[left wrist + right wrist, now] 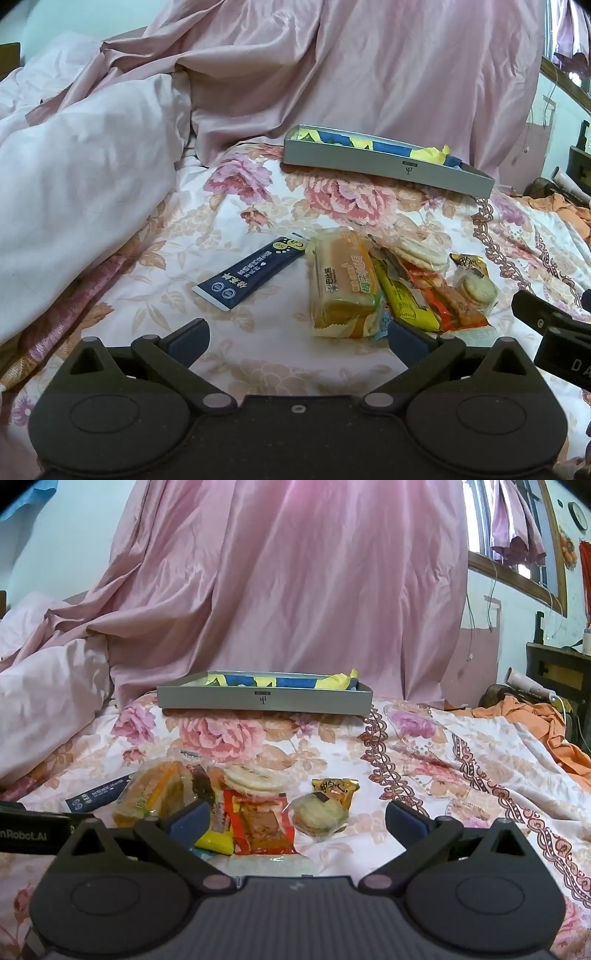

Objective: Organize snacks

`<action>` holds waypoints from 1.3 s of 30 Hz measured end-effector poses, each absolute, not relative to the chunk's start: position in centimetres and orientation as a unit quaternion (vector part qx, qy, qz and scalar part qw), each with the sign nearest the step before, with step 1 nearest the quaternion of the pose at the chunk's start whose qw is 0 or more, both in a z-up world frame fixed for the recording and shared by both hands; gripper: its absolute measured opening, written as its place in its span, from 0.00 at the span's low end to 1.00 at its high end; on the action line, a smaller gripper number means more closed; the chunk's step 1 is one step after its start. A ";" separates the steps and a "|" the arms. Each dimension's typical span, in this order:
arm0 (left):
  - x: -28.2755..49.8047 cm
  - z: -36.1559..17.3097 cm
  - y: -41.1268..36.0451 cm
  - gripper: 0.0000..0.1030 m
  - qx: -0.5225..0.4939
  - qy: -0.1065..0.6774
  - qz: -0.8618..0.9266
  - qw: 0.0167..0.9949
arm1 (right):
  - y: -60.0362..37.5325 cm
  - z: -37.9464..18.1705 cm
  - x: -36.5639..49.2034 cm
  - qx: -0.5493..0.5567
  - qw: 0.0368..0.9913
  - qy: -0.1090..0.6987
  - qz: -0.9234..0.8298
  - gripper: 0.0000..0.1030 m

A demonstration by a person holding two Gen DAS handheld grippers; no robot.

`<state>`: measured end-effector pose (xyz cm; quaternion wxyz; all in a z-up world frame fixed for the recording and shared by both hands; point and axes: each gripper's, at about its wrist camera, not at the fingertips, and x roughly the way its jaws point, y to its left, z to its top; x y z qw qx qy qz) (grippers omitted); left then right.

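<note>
Both grippers, left gripper (297, 338) and right gripper (295, 818), gape wide and empty before the snack pile (388, 288); nothing picked yet, next grab a packet for the gray box (264, 698).

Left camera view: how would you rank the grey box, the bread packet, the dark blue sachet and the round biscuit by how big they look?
1. grey box, though farthest away
2. bread packet
3. dark blue sachet
4. round biscuit
</note>
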<state>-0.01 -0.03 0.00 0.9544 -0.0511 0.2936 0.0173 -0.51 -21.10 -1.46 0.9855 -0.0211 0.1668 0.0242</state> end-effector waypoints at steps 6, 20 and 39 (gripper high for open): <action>0.0 0.0 0.0 0.99 -0.051 0.294 0.017 0.954 | -21.1 -1.5 -0.5 -0.020 0.985 0.168 0.024 1.00; 0.0 0.0 0.0 0.99 -0.051 0.294 0.017 0.954 | -21.1 -1.5 -0.5 -0.020 0.985 0.170 0.024 1.00; 0.0 0.0 0.0 0.99 -0.050 0.294 0.017 0.954 | -21.2 -1.6 -0.5 -0.019 0.985 0.172 0.024 1.00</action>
